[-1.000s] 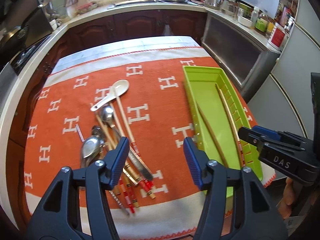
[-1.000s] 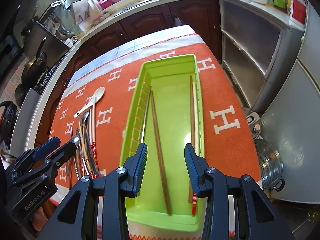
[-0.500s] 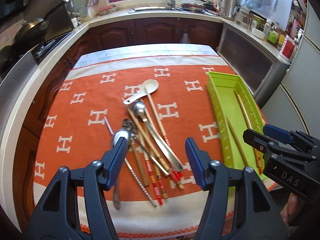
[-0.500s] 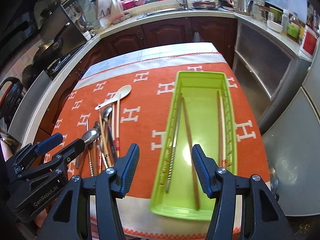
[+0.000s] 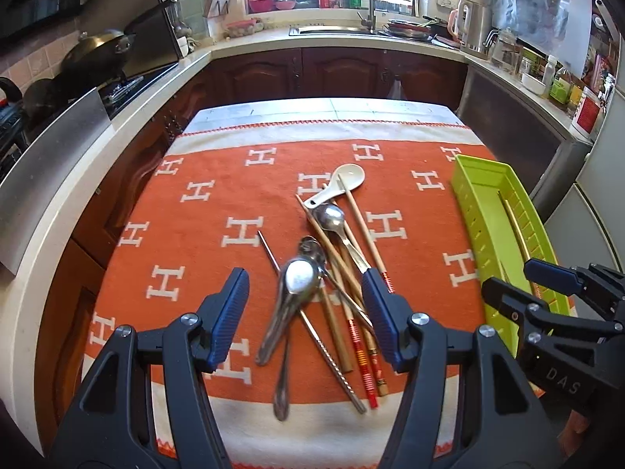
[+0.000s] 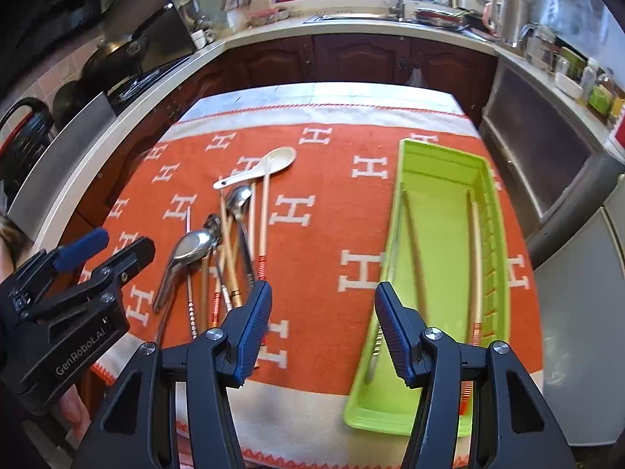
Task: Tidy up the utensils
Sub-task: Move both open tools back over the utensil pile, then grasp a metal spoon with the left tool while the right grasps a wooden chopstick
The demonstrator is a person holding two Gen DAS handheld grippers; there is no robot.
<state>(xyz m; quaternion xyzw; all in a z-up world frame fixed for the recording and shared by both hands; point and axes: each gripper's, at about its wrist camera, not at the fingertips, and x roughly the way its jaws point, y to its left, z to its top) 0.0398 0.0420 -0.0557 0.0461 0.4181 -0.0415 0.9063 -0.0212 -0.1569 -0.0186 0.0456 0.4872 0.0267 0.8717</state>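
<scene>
Only the right wrist view shows the glossy green tray's (image 6: 437, 164) floor with chopsticks (image 6: 474, 258); both the left gripper (image 5: 304, 312) and the right gripper (image 6: 322, 326) gape empty

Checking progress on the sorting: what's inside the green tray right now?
The green tray holds three chopsticks, no spoons. The right gripper covers part of its near end.

A matt, fuzzy orange cloth (image 5: 218, 258) covers the table. On it lie glossy metal spoons (image 5: 299, 279), a smooth white ceramic spoon (image 5: 343, 183) and pale wooden chopsticks (image 5: 361, 226). At the right edge stands a shiny green plastic tray (image 6: 441, 164).
</scene>
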